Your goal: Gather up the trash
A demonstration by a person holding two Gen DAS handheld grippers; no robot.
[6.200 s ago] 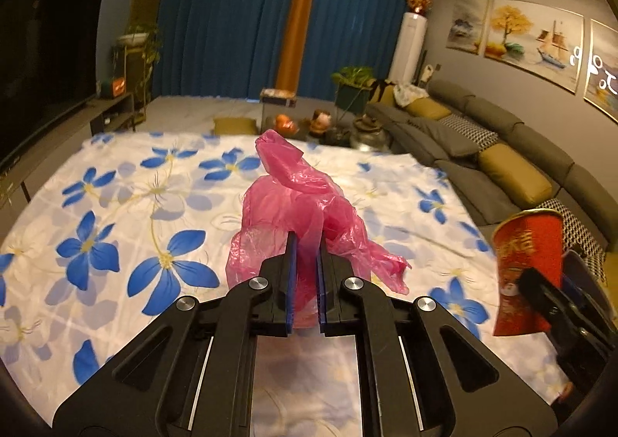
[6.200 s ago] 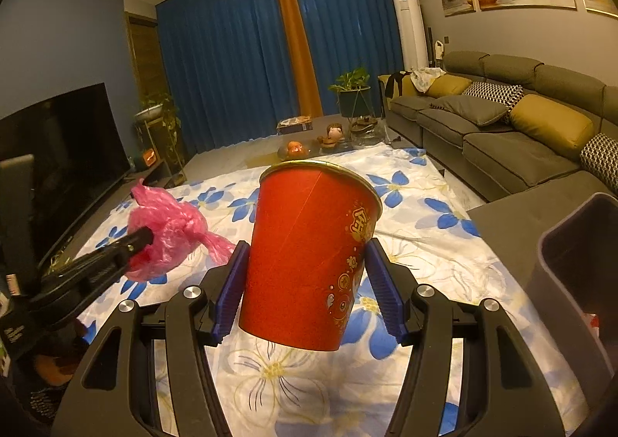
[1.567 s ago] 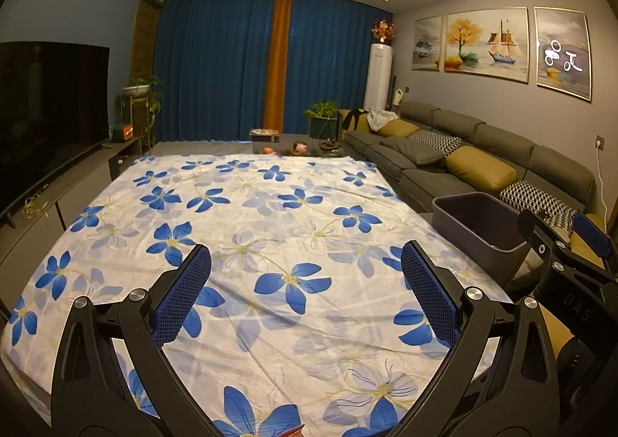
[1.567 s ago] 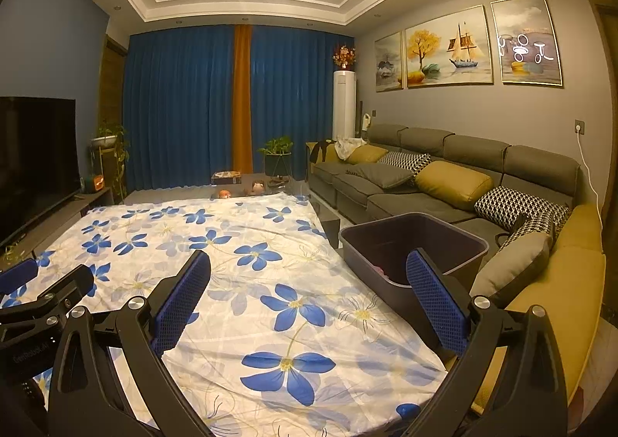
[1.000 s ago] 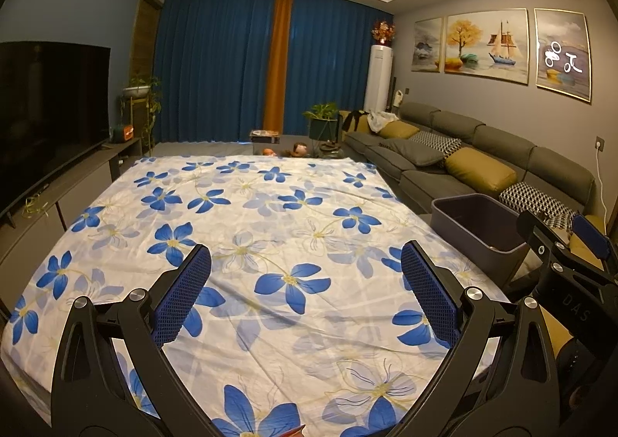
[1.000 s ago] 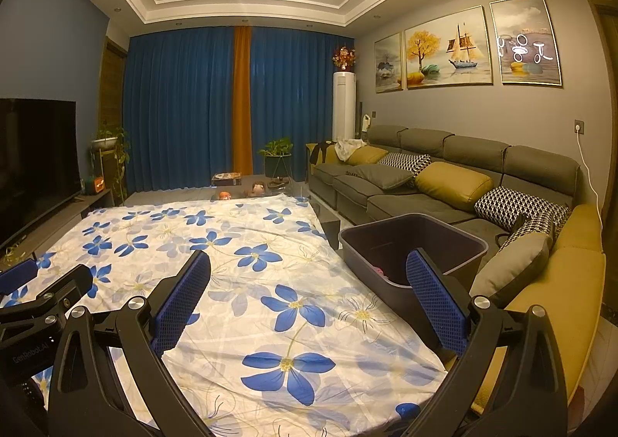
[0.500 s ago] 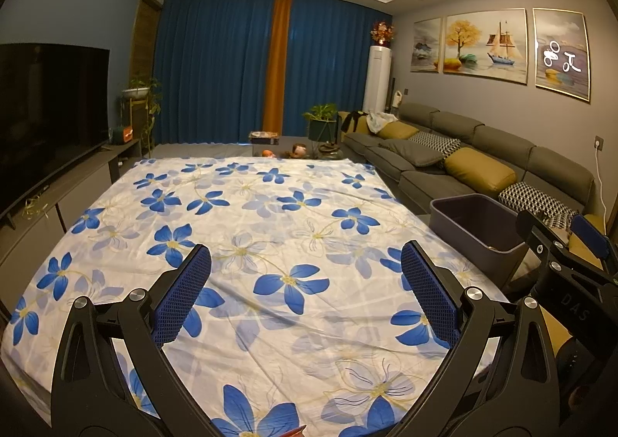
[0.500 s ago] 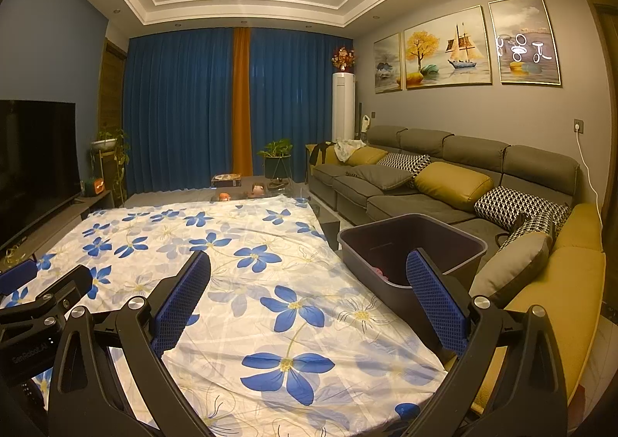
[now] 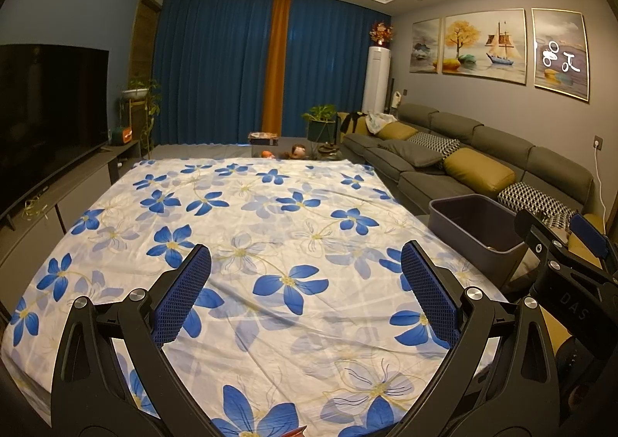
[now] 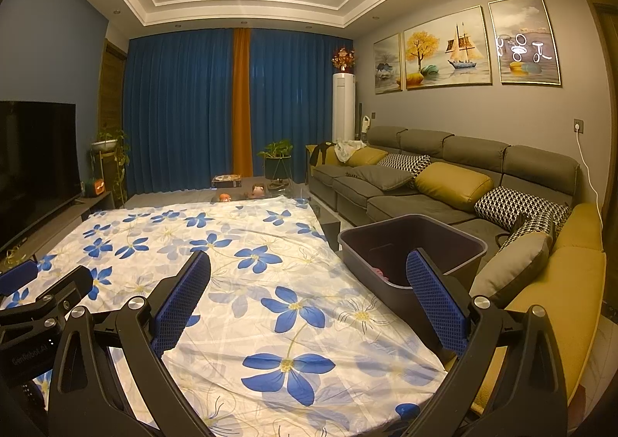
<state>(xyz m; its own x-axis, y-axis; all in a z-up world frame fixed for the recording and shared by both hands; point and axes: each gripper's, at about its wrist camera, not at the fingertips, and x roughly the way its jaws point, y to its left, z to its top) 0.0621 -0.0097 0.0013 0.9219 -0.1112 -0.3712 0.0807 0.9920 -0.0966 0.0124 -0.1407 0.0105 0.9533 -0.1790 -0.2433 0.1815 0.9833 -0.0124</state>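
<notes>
A dark grey bin (image 10: 411, 247) stands at the right edge of the table, against the sofa. A scrap of pink bag (image 10: 378, 274) shows on its floor in the right wrist view. The same bin (image 9: 477, 230) appears at the right in the left wrist view. My left gripper (image 9: 305, 292) hangs open over the flowered cloth (image 9: 251, 224) with nothing between its blue pads. My right gripper (image 10: 309, 294) is open too, empty, above the cloth's right part and left of the bin. No trash lies on the cloth.
A grey sofa (image 10: 425, 182) with yellow and patterned cushions runs along the right wall. A television (image 9: 46, 108) on a low cabinet lines the left. Blue curtains (image 9: 216, 66), a plant (image 9: 320, 124) and small items on the floor lie beyond the table's far end.
About six seconds ago my left gripper held a pink bag and my right a red paper cup; both now stand open and empty. Over the last second nothing has moved.
</notes>
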